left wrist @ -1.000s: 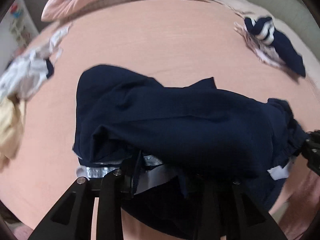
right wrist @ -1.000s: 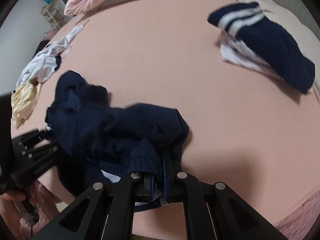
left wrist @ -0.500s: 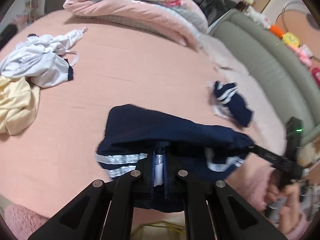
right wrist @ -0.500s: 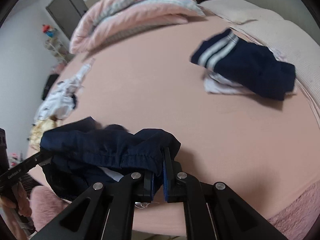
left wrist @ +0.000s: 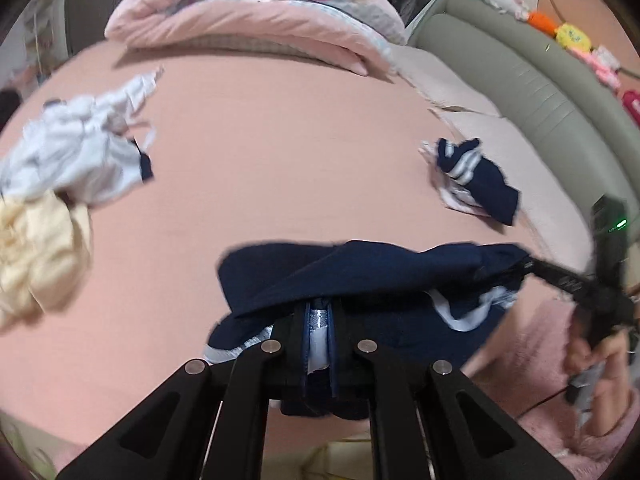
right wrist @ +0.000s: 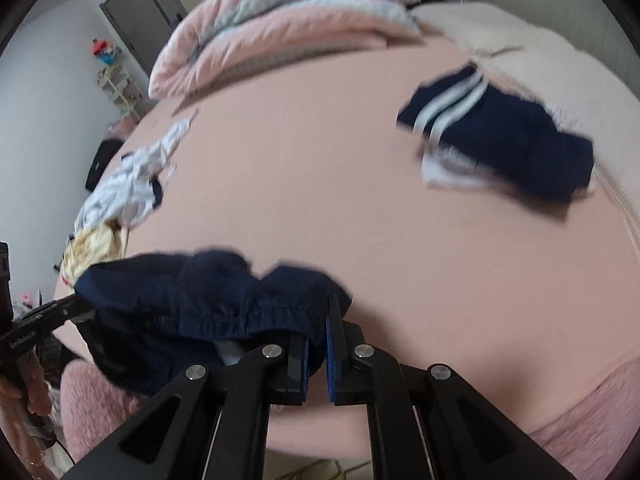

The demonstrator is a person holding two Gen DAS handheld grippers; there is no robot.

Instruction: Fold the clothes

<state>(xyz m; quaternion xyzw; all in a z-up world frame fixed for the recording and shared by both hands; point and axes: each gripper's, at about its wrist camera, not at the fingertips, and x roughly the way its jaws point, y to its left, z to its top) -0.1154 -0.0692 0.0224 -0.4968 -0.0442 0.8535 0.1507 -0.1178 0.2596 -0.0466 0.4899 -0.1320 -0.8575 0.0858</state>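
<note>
Navy shorts with white side stripes (left wrist: pixel 360 276) hang stretched between my two grippers above the near edge of the pink bed (left wrist: pixel 280 140). My left gripper (left wrist: pixel 319 322) is shut on one end of the waistband. My right gripper (right wrist: pixel 318 344) is shut on the other end of the navy shorts (right wrist: pixel 200 296). Each gripper shows in the other's view, the right one at the far right (left wrist: pixel 560 276) and the left one at the far left (right wrist: pixel 44 316).
A folded navy garment with white stripes (left wrist: pixel 476 176) lies at the right of the bed, also in the right wrist view (right wrist: pixel 500 144). A white garment (left wrist: pixel 80 152) and a yellow one (left wrist: pixel 36 248) lie crumpled at the left. A pink duvet (left wrist: pixel 256 12) lies at the back. A grey-green headboard (left wrist: pixel 520 64) curves along the right.
Both grippers have lifted and pulled apart, so the shorts went from a bunched heap on the bed to a band stretched between them near the bed's front edge.
</note>
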